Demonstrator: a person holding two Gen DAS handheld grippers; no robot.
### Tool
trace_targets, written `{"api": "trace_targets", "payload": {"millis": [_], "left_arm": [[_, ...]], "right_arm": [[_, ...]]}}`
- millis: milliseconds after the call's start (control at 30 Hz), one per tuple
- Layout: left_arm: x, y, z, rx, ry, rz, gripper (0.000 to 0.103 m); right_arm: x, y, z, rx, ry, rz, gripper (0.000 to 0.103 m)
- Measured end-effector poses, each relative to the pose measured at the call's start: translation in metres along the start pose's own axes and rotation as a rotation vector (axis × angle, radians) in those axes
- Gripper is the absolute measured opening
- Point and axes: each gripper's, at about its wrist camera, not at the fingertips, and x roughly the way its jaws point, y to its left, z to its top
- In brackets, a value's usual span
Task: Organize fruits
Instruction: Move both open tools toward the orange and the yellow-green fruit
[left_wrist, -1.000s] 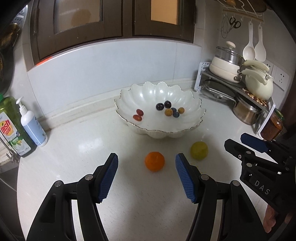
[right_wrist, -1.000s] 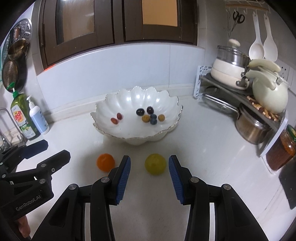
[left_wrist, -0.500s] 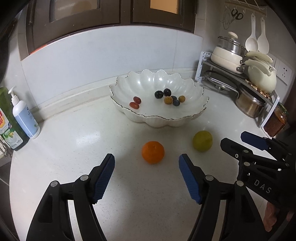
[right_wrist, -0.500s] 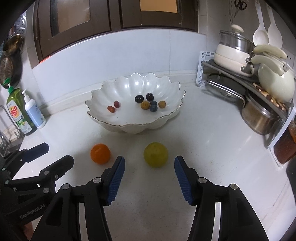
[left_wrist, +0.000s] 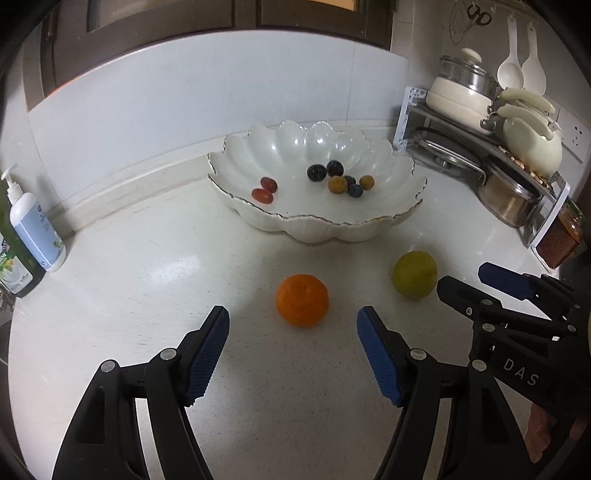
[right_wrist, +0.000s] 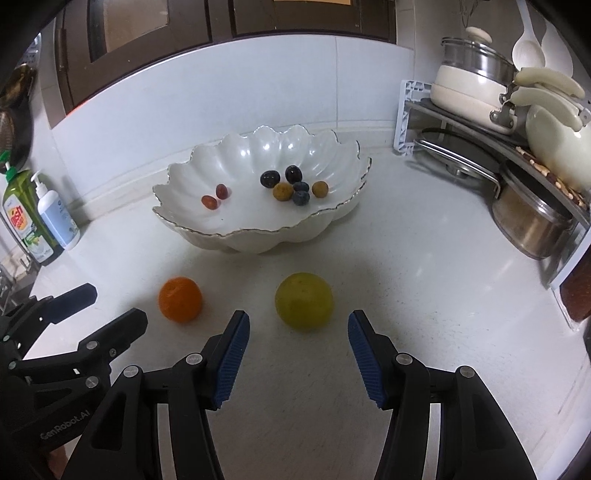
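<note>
An orange (left_wrist: 302, 300) lies on the white counter just ahead of my left gripper (left_wrist: 293, 334), which is open and empty. A yellow-green fruit (right_wrist: 303, 301) lies just ahead of my right gripper (right_wrist: 298, 332), also open and empty. Both fruits show in each view: the orange (right_wrist: 180, 299) to the left in the right wrist view, the green fruit (left_wrist: 414, 274) to the right in the left wrist view. Behind them stands a white scalloped bowl (left_wrist: 258, 218) (right_wrist: 236, 240) holding several small grapes and berries (left_wrist: 334, 176).
Soap bottles (left_wrist: 35, 229) stand at the far left by the wall. A rack with pots and a kettle (left_wrist: 517, 147) fills the right corner. A jar (left_wrist: 559, 240) stands at the right edge. The right gripper's body (left_wrist: 517, 332) shows in the left wrist view.
Both grippers have opened wider and tilted down toward the counter. Each fruit now looks larger and closer to its gripper's fingertips. The fruits and the bowl have not moved.
</note>
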Motion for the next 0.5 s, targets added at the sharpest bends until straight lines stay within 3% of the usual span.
{"api": "trace_targets", "payload": {"millis": [500], "left_arm": [[0.041, -0.005, 0.005, -0.008, 0.060, -0.002, 0.071]], "right_arm": [[0.034, -0.008, 0.006, -0.009, 0.043, 0.012, 0.057]]}}
